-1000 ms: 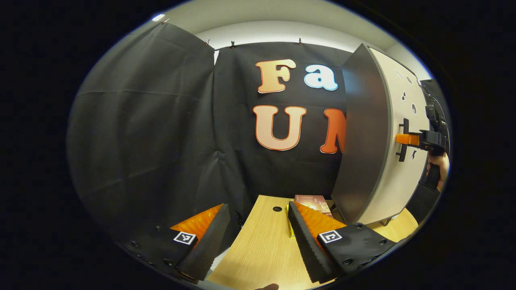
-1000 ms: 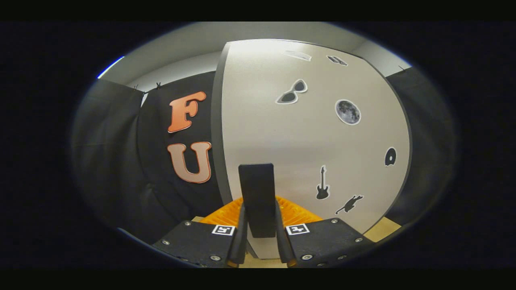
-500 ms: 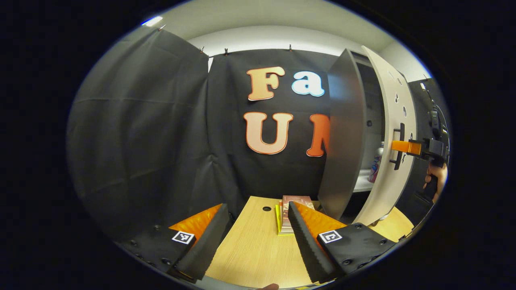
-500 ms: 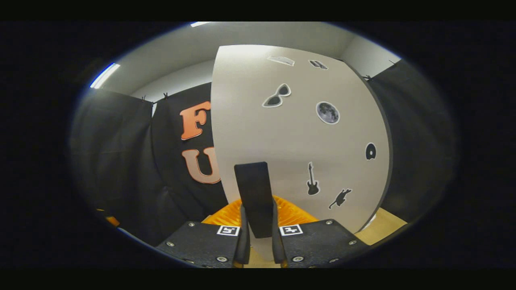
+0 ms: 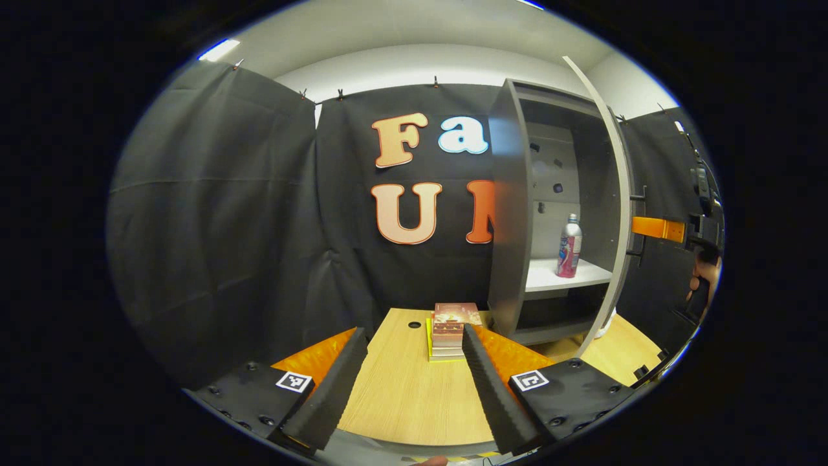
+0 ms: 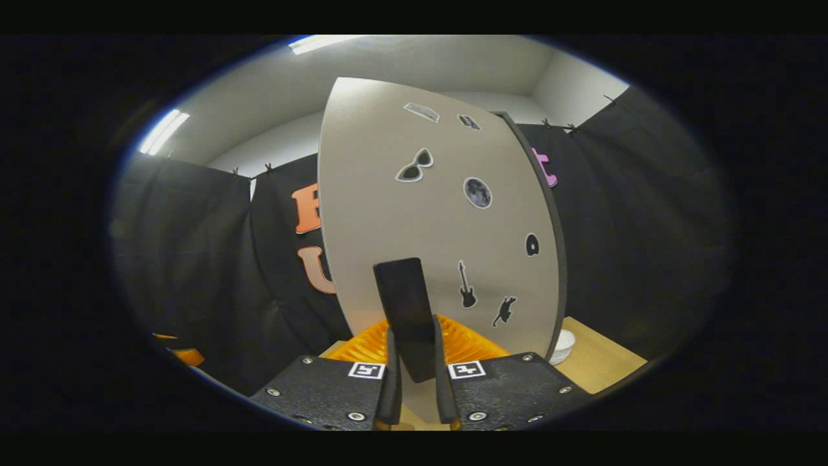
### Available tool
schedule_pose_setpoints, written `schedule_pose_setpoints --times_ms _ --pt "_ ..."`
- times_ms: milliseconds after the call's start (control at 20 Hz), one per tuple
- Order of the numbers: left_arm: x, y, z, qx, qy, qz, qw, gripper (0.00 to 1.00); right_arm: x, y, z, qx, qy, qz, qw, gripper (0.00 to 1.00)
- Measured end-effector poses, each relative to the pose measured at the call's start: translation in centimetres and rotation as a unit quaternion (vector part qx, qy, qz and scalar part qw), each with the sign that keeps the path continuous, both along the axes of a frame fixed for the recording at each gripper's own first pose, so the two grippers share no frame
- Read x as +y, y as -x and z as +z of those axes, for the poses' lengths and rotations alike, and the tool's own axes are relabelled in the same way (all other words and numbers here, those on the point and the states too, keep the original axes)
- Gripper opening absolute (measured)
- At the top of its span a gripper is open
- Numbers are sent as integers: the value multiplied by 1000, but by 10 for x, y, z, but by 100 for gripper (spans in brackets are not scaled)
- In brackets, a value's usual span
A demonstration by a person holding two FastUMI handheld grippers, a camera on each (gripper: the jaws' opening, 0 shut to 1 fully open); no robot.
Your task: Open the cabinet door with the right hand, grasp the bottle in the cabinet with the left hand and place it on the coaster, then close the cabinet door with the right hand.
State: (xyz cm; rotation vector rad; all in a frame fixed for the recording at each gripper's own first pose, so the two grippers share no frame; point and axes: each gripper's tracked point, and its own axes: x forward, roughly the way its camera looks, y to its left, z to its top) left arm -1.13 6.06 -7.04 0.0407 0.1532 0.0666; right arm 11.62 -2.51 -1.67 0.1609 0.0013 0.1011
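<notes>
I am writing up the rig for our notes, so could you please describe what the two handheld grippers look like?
Each gripper has a black bolted body carrying small square black-and-white markers. The left gripper has long fingers with ridged black foam pads inside and orange ribbed backs. The right gripper has matching orange ribbing behind black fingers; in the left gripper view an orange finger extends from its black body.

bottle [image 5: 569,246] on cabinet shelf [image 5: 566,277] | books [image 5: 453,330] left, on table [image 5: 414,401]

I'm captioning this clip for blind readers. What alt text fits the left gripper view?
An open grey cabinet shows a bottle upright on its white shelf. The left claw is open over a wooden table with stacked books.
</notes>
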Motion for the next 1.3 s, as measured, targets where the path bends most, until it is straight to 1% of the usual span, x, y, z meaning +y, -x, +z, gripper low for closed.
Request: schedule_pose_setpoints --times_ms 50,100,150,200,400,450,500,550,600,650,700,750,800,850,900,950,1000,1050,1100,1150,1200,1250,1300 --pt "-8 5 -1 1 -2 -3 1000 96 -6 7 0 -1 -2 -2 1000 21" --pt "-16 9 -3 3 -2 -7 1000 96 -13 9 2 -2 -4 -4 1000 21" --pt "-26 12 -6 6 0 -12 1000 99 -22 13 2 -1 -6 -7 1000 18" --pt "-35 16 -8 10 2 -18 1000 99 -30 18 2 -1 -6 -10 1000 21" --pt "-71 28 -8 10 7 -40 999 96 -65 31 4 0 8 -40 999 21" --pt "-79 29 -8 10 8 -45 999 96 -74 33 3 1 10 -45 999 20" --pt "-86 30 -8 11 9 -49 999 96 -83 35 3 -1 12 -52 999 17" --pt "-94 31 -9 12 10 -53 998 94 -91 35 4 -2 17 -58 998 16" --pt "-101 31 -9 14 11 -57 998 96 -98 36 4 -4 22 -66 998 19" --pt "-108 33 -9 14 11 -60 998 96 -106 40 5 -4 24 -73 997 13" --pt "-115 33 -9 15 11 -64 998 96 -116 41 5 -5 23 -77 997 13" --pt "-122 34 -10 17 12 -67 998 96 -128 43 5 -5 20 -79 997 9" --pt "-128 34 -11 18 11 -70 997 94 -142 45 3 -3 15 -77 997 5" --pt "-134 35 -13 21 10 -72 997 94 -151 47 2 -1 9 -74 997 14" --pt "-140 36 -12 21 10 -75 997 96 -161 50 1 -2 5 -72 997 10" --pt "-145 36 -13 22 10 -76 997 94 -170 51 1 -3 -1 -73 997 5" --pt "-151 35 -13 23 9 -79 997 96 -178 50 0 -4 -1 -75 997 14" --pt "-155 36 -13 24 7 -81 996 96 -187 51 -1 -4 2 -78 997 9" --pt "-160 36 -12 23 6 -83 996 96 -196 50 -1 -6 4 -81 997 8" --pt "-164 35 -11 23 5 -83 996 94 -204 49 -1 -9 4 -81 997 0" --pt "-168 35 -11 22 5 -84 996 96 -208 48 -1 -11 3 -75 997 6" --pt "-173 36 -9 22 5 -85 996 96 -210 49 -1 -11 2 -65 998 14" --pt "-175 36 -8 21 5 -85 996 94 -210 48 -2 -11 1 -54 998 4"
